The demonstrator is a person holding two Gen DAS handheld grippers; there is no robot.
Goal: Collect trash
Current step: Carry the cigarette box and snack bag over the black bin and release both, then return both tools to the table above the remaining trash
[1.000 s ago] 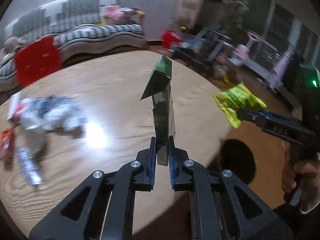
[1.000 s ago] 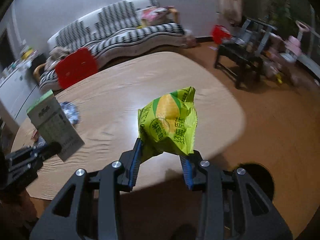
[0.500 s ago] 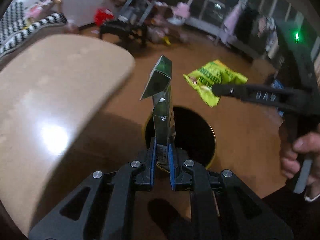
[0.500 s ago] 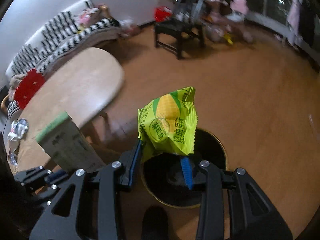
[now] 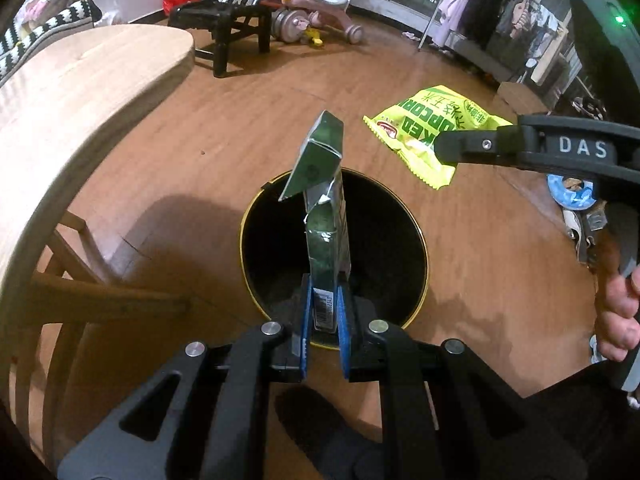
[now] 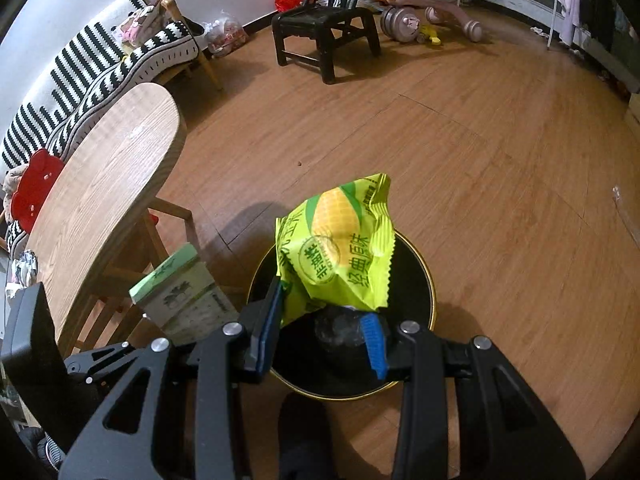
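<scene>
Your left gripper [image 5: 324, 320] has its jaws clamped on the carton [image 5: 326, 216] — your right gripper [image 6: 320, 336] grips the popcorn bag [image 6: 340, 252] — both above the bin [image 5: 404, 240] at frame centre.

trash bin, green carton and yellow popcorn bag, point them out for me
trash bin [image 5: 416, 240], left wrist view, right side of its rim
green carton [image 5: 326, 240], left wrist view, narrow side above the pads
yellow popcorn bag [image 6: 340, 248], right wrist view, printed front

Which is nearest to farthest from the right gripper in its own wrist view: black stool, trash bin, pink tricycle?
From the right gripper:
1. Trash bin, directly below the fingers.
2. Black stool, across the floor, upper middle.
3. Pink tricycle, behind the stool, upper right.
</scene>
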